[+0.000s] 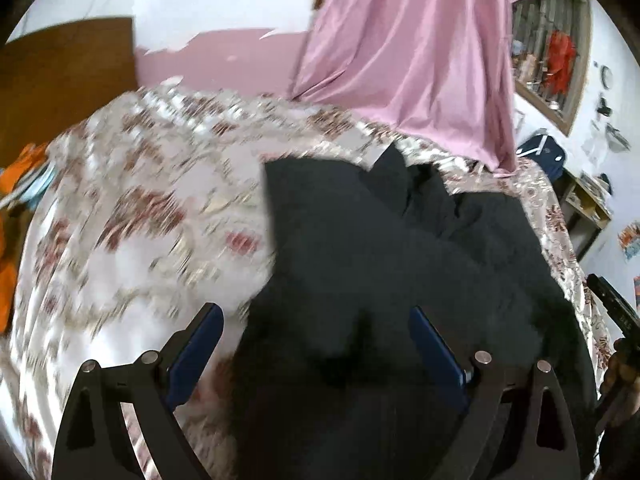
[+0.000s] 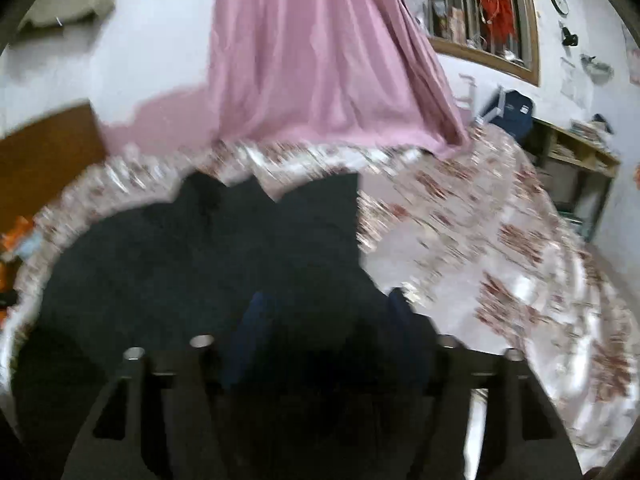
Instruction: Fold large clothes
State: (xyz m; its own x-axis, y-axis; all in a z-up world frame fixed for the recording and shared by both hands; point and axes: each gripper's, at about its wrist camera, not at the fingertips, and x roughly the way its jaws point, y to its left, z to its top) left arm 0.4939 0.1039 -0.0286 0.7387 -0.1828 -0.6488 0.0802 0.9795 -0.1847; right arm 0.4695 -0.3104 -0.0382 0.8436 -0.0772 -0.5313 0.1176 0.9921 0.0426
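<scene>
A large black garment [image 1: 360, 248] lies bunched on the floral bedspread [image 1: 140, 200]; it also fills the lower left of the right wrist view [image 2: 180, 248]. My left gripper [image 1: 316, 316] is open, its blue-padded fingers [image 1: 200, 344] spread over the garment's near left edge, with nothing between them. My right gripper [image 2: 328, 300] is open over the garment's near right part; its fingers [image 2: 256, 316] are dark and blurred against the cloth. Both views are motion-blurred.
A pink curtain [image 1: 408, 52] hangs onto the far side of the bed. A wooden headboard [image 1: 60, 76] is at the left, with orange items [image 1: 12, 176] beside it. A barred window [image 2: 480, 12] and a shelf unit [image 2: 576, 168] are at the right.
</scene>
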